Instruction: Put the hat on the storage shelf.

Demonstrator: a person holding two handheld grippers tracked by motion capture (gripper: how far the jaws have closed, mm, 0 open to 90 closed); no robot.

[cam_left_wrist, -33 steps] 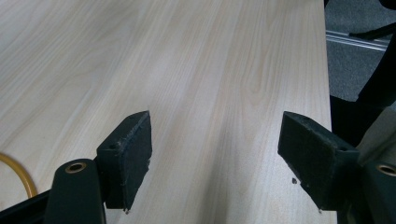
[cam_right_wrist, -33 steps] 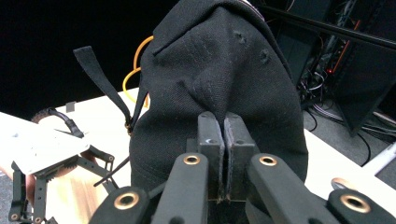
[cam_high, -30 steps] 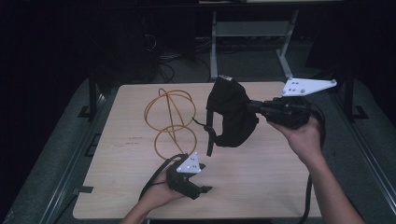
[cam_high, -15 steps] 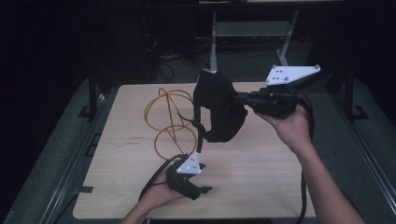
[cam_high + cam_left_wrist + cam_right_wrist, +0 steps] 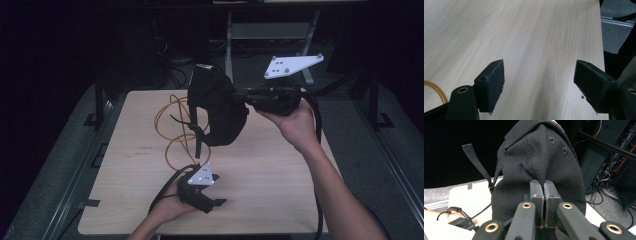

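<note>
A black cap [image 5: 216, 106] hangs in the air above the back of the wooden table [image 5: 280, 170], its strap [image 5: 198, 142] dangling. My right gripper [image 5: 240, 94] is shut on a fold of the cap's cloth; in the right gripper view the cap [image 5: 541, 162] rises over the closed jaws and the right gripper [image 5: 543, 185] pinches a ridge of fabric. My left gripper [image 5: 220, 201] rests low near the table's front edge, open, pointing right. In the left gripper view its pads [image 5: 492, 82] stand wide apart over bare wood, and the left gripper [image 5: 540, 75] holds nothing.
An orange cable [image 5: 175, 125] lies in loops on the table's back left, beneath the cap; a bit of the orange cable [image 5: 434, 88] shows by the left jaw. Dark racks and wiring [image 5: 609, 157] stand behind the table. Metal rails [image 5: 95, 150] run along its sides.
My right gripper has lifted the cap higher and carried it left and back, turning it more upright. The left gripper has stayed put.
</note>
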